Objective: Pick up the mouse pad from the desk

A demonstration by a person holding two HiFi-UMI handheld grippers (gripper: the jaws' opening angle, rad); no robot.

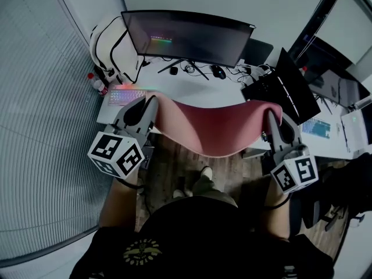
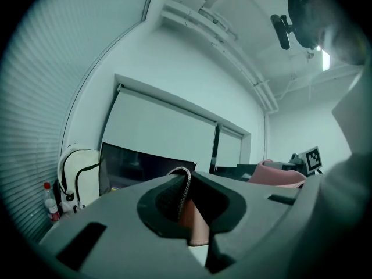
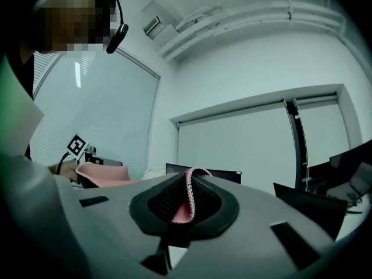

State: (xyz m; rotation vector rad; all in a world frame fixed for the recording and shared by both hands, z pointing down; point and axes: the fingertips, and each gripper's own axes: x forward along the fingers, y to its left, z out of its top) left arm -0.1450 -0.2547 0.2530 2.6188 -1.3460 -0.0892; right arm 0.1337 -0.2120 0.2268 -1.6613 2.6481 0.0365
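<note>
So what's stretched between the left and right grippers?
The pink mouse pad sags there, left gripper and right gripper each shut on an end; head view shows it.

The mouse pad (image 1: 215, 127) hangs between the left claw (image 1: 152, 100) and the right claw (image 1: 272, 116), before the monitor (image 1: 186, 36).

Cool, bluish indoor light falls evenly but dimly in the head view, where the person's dark clothing (image 1: 186, 237) loses detail and a keyboard (image 1: 125, 96) glows pink at the far left. Both gripper views bend strongly toward black corners. A ceiling lamp (image 2: 324, 60) flares white, and the nearest surfaces are soft.
</note>
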